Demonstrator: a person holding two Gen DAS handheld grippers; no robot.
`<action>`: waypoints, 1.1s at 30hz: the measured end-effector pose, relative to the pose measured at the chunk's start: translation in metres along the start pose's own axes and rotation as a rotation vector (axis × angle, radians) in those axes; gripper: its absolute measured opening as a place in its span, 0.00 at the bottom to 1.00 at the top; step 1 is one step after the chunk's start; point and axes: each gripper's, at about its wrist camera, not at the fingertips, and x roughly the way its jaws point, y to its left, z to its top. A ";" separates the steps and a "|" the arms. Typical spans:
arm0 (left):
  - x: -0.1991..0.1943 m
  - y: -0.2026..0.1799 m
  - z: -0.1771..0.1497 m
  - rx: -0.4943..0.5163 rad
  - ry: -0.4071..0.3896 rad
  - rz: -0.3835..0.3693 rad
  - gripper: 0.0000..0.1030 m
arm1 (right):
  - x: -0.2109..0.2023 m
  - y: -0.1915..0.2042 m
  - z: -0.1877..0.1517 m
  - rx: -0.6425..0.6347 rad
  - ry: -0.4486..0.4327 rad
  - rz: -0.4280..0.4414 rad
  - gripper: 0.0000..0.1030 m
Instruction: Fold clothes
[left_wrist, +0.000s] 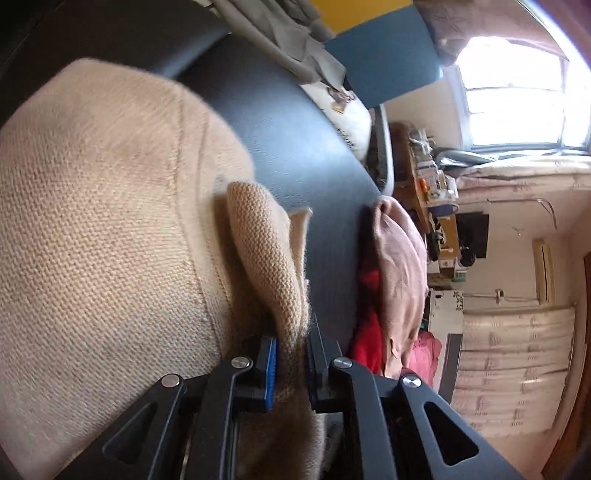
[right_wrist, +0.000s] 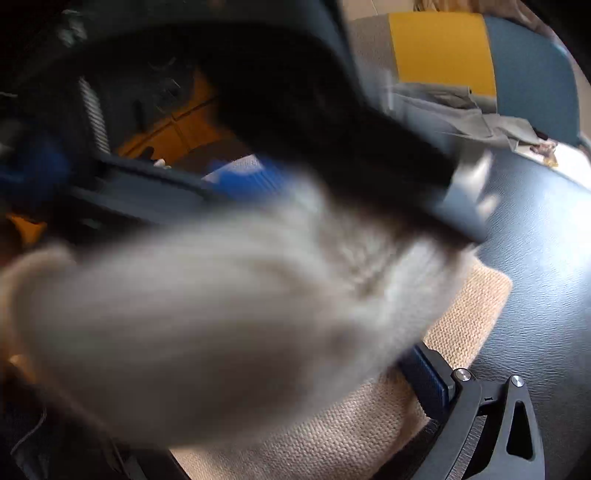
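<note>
**Knit sweater mid-fold on a dark tabletop**

It is a cluttered, sunlit room: a bright window (left_wrist: 517, 85) on the far side, a crowded shelf beneath it, and in the middle a dark leather-look table (left_wrist: 295, 147) that carries the work.

The left gripper (left_wrist: 290, 365) has its jaws drawn nearly together on a bunched edge of the beige sweater (left_wrist: 103, 221); the blue pads press the knit from both sides, so it plainly has hold of it. From that pinch the fabric rises in a soft ridge, and the rest of the garment spreads wide over the near side of the table. Farther out, by the table's far edge, sits a heap of pink and red clothes (left_wrist: 391, 280), and grey cloth (left_wrist: 291, 40) lies toward the back corner.

The sweater looks light, thick and floppy, a loose knit with no stiffness at all. It should drape and sag wherever it is not supported, and probably stretches if pulled hard. Hems, cuffs and folded edges seem the sensible places to pinch, not a single layer mid-panel.

The right wrist view adds what the left lacks: the left tool itself, a blurred dark bar over the cloth, with a pale blurred mass of fabric in front. One blue-padded finger (right_wrist: 424, 380) of the right gripper lies against the knit; its mate is hidden, so I cannot tell whether it grips.
</note>
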 end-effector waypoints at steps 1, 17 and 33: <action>0.001 0.005 0.002 -0.018 0.003 -0.007 0.12 | -0.003 0.003 0.000 -0.016 0.001 -0.019 1.00; -0.081 -0.031 -0.007 0.202 0.025 -0.220 0.20 | -0.110 -0.005 -0.089 0.264 -0.082 -0.157 1.00; -0.179 0.103 -0.049 0.520 -0.136 0.037 0.20 | -0.092 0.111 0.018 -0.042 0.123 0.026 0.69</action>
